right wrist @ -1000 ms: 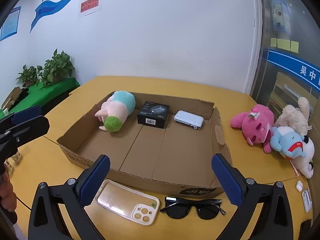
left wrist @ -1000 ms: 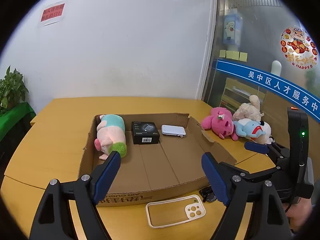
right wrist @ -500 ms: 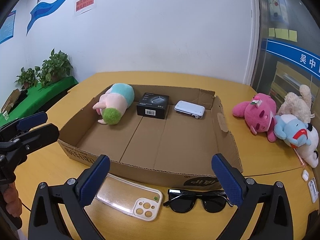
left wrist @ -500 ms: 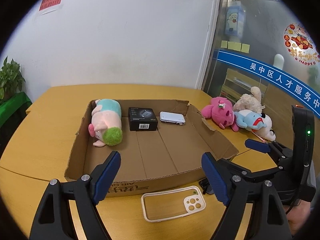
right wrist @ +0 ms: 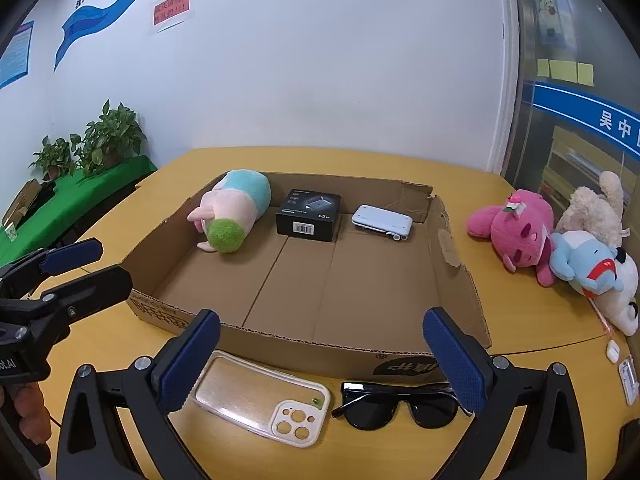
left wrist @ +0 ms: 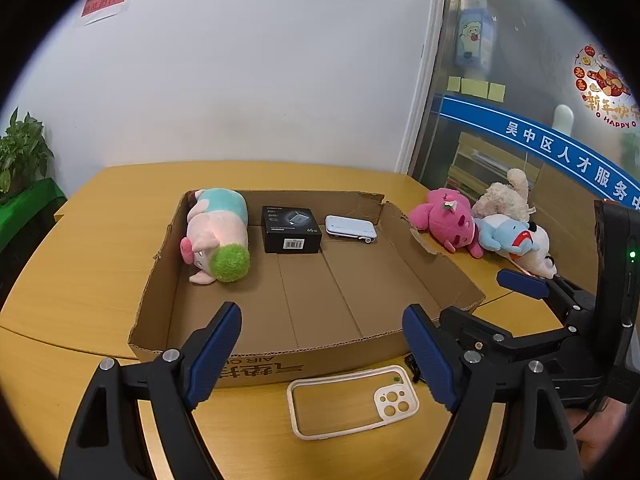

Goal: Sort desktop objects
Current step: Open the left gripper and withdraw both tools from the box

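1. Two hand-held grippers hover at the desk's (right wrist: 132, 196) near edge, both spread wide and empty: left hand-held gripper (left wrist: 320, 356), right hand-held gripper (right wrist: 320, 360).
2. Cardboard tray (right wrist: 352, 344), shallow and corrugated, holds a soft plush pig (right wrist: 234, 210) lying lengthwise, green tuft nearest; a black carton (right wrist: 308, 216), barcode side nearest; and a flat white device (right wrist: 382, 222) lying crosswise.
3. Clear phone case (right wrist: 260, 398) lies flat before the tray, long axis crosswise, camera cutout rightward.
4. Black sunglasses (right wrist: 396, 402) rest just beside it, lenses facing the camera.
5. Pink, cream and blue plush toys (right wrist: 560, 232) huddle right of the tray.
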A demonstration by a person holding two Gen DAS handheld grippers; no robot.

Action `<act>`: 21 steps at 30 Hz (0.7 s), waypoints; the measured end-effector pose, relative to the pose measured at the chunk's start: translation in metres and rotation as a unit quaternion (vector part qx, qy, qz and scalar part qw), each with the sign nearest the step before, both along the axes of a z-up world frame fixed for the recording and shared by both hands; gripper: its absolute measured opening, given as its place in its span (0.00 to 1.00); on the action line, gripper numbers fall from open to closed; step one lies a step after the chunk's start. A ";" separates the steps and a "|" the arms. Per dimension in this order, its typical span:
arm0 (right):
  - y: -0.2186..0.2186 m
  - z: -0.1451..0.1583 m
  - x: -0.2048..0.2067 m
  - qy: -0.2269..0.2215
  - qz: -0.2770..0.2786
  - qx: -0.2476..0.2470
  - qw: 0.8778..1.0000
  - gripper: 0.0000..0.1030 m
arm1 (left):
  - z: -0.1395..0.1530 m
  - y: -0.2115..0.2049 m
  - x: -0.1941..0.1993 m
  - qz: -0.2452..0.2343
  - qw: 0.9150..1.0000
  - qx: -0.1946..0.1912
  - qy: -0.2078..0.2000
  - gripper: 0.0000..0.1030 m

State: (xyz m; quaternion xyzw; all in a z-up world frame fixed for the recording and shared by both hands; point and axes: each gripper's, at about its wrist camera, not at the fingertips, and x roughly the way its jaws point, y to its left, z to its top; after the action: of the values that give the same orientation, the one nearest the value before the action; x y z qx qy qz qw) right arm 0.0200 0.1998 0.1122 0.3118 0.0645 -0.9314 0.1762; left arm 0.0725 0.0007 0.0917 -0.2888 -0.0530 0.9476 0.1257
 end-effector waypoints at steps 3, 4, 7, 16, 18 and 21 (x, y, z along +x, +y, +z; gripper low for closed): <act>0.000 -0.001 0.001 0.002 -0.001 0.001 1.000 1.00 | -0.002 -0.002 0.000 0.001 1.000 0.004 -0.005 0.80; 0.001 -0.001 0.000 0.000 -0.001 -0.001 1.000 1.00 | -0.002 -0.002 0.000 0.002 1.000 0.005 -0.005 0.80; 0.002 -0.001 0.001 0.000 -0.003 -0.002 1.000 1.00 | -0.002 -0.003 0.000 0.002 1.000 0.007 -0.004 0.79; 0.007 -0.004 0.001 0.001 -0.003 -0.004 1.000 1.00 | -0.007 -0.005 -0.003 0.003 1.000 0.006 -0.008 0.79; 0.009 -0.009 0.001 -0.009 0.003 -0.007 1.000 1.00 | -0.012 -0.007 -0.003 0.001 1.000 0.006 -0.017 0.79; 0.015 -0.022 0.002 -0.027 0.008 -0.009 1.000 1.00 | -0.027 -0.012 -0.004 -0.003 0.999 0.015 -0.045 0.79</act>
State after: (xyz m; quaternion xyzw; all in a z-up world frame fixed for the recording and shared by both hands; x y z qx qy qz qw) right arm 0.0220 0.2147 0.0903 0.3345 0.0542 -0.9219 0.1879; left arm 0.0681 -0.0110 0.0649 -0.3295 -0.0722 0.9323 0.1307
